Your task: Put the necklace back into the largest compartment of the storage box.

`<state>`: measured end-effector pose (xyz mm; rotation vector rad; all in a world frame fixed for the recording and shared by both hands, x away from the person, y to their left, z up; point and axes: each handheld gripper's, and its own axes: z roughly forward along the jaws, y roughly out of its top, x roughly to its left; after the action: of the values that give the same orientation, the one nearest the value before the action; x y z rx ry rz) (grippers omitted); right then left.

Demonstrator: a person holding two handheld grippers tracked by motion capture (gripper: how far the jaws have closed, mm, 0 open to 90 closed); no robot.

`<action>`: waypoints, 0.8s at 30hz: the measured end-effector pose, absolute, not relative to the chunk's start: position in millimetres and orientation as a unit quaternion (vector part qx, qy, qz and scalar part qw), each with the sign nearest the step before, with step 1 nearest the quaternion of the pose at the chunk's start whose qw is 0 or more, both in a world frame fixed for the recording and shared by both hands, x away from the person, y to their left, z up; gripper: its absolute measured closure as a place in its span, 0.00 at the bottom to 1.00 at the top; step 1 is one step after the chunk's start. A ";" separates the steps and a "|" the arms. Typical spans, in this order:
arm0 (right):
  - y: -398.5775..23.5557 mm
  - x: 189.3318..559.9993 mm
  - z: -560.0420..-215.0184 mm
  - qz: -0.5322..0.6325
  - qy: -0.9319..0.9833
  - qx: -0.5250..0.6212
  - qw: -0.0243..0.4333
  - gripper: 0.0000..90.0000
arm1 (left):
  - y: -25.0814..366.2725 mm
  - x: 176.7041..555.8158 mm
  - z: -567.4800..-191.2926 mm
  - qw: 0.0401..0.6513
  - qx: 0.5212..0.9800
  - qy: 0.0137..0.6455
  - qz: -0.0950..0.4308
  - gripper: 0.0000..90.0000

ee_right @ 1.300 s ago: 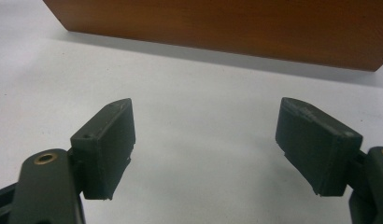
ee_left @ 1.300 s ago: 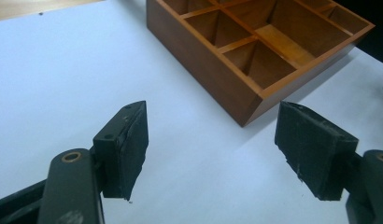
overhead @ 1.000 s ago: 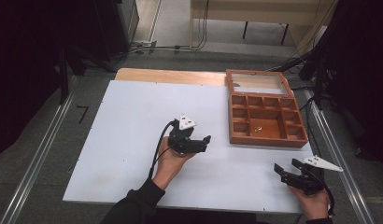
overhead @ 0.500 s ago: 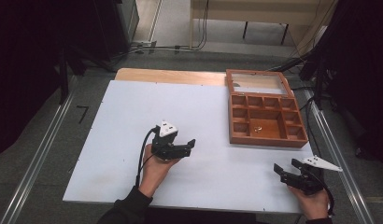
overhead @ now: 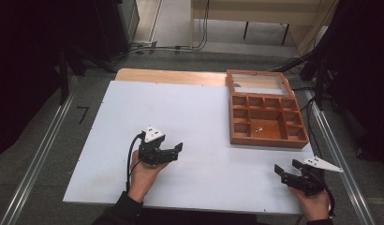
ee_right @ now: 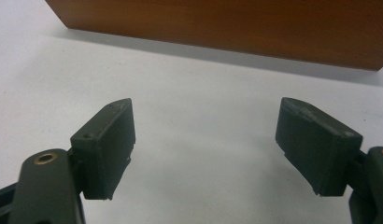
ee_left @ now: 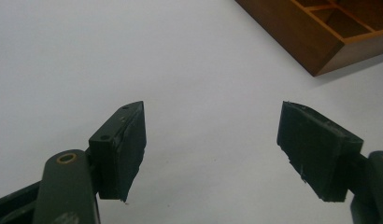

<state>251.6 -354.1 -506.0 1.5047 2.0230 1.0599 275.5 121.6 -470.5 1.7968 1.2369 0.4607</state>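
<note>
We're holding both grippers with jaws wide apart and nothing between them: the left gripper (overhead: 177, 149) is hovering mid-table toward the near edge, the right gripper (overhead: 280, 170) at the near right corner. The wooden box (overhead: 267, 115) is sitting open by the table's right edge, so we're probably staging for a reach into it.

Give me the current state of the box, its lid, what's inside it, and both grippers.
Wooden box: open, upright on the white table.
Glass lid: swung back, lying behind the compartments.
Small pale item: lying loose in the large middle compartment; too small to identify.
Left gripper: open, holding nothing, apart from the box.
Right gripper: open, holding nothing, near the table's front edge.
</note>
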 end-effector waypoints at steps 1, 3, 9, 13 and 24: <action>-353.9 251.6 -505.9 0.379 0.724 0.539 0.202 0.20 | 123.7 275.2 -471.2 0.440 0.724 0.499 0.185 0.27; -353.9 251.5 -505.9 0.379 0.725 0.539 0.202 0.20 | 127.6 274.6 -472.7 0.439 0.721 0.504 0.184 0.27; -354.1 251.7 -506.0 0.379 0.724 0.539 0.202 0.20 | 139.7 270.8 -473.7 0.439 0.713 0.514 0.186 0.27; -354.0 251.7 -506.1 0.379 0.725 0.539 0.203 0.20 | 148.5 266.8 -474.4 0.440 0.708 0.520 0.188 0.27; -353.8 251.6 -506.1 0.378 0.725 0.539 0.203 0.20 | 178.0 254.1 -477.2 0.439 0.691 0.540 0.197 0.27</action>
<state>251.6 -353.8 -506.1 1.5053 2.0222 1.0546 254.1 178.0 -477.2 1.7169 1.3418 0.4898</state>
